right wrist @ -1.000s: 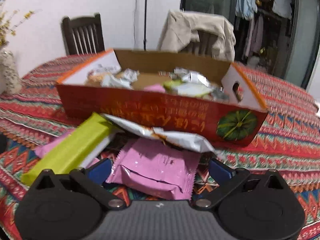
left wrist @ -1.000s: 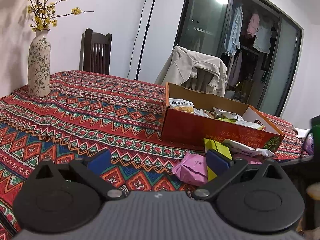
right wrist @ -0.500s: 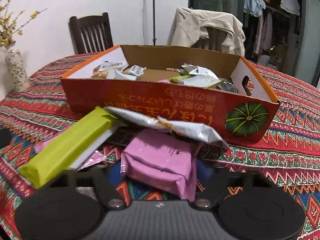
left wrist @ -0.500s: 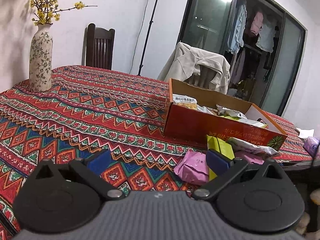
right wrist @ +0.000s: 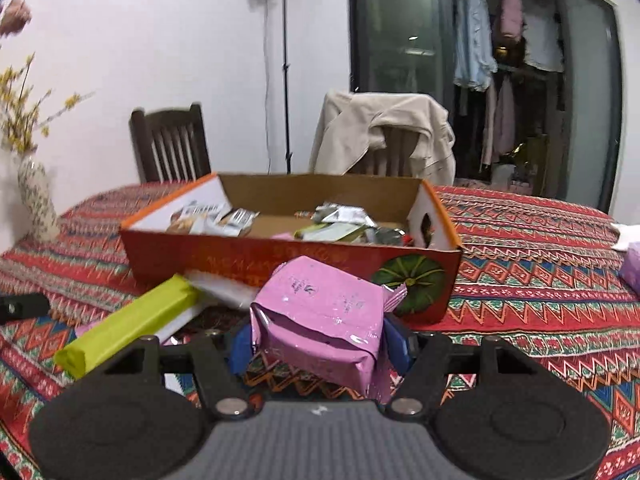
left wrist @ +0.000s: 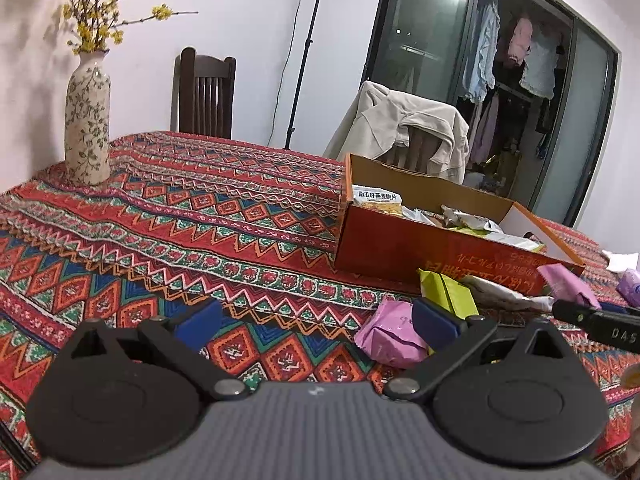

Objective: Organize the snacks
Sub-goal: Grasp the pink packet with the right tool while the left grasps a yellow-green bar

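**op:** So my right gripper (right wrist: 316, 346) has its two blue pads clamped on either side of a pink snack pack (right wrist: 320, 320), and the pack is up off the cloth, tilted, just in front of the orange box (right wrist: 248, 260). In the left wrist view the same pack (left wrist: 568, 284) pokes up right by the box's front wall, with the tip of my right gripper under it.

**reply:** What's the other hand doing?

**op:** My left gripper (left wrist: 316, 320) has its fingers spread wide with nothing between them, hanging over the patterned tablecloth (left wrist: 200, 220) on the near-left side of the box.

**reply:** And what's still lying around the box?

**op:** A second pink pack (left wrist: 388, 336) is on the cloth in front of the box's left corner, right by my left gripper's right pad. A yellow-green bar (right wrist: 132, 320) lies angled with its far end up against the box's front wall, and there's a white wrapper (right wrist: 224, 286) just beside it against that wall. Inside the box is a jumble of silver and white packets (right wrist: 340, 216). Further out, a flowered vase (left wrist: 88, 120) stands well to the left of the box, and behind the box a chair has a beige jacket (right wrist: 380, 132) draped over it.
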Tool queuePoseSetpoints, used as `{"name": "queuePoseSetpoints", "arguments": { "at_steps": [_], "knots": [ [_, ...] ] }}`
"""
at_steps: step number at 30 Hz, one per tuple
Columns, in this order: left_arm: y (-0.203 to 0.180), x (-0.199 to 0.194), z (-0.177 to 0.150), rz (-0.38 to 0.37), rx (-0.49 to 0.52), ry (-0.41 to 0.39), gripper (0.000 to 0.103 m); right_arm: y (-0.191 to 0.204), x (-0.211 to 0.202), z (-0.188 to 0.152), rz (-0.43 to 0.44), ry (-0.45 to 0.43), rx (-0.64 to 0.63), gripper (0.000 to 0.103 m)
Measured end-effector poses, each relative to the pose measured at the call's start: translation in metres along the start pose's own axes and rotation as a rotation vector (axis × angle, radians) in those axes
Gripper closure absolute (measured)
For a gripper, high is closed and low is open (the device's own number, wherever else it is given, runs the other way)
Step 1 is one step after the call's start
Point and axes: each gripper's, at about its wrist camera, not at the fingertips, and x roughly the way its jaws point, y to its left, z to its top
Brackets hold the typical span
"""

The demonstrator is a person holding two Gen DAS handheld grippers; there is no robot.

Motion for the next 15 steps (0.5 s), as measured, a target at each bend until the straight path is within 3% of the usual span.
{"name": "queuePoseSetpoints", "arguments": {
  "at_steps": [15],
  "knots": [
    [-0.066,0.005,0.016,-0.039,0.132,0.033,0.0,-0.011,-0.015,-0.005,-0.001,-0.078,0.041,0.039]
  ]
}}
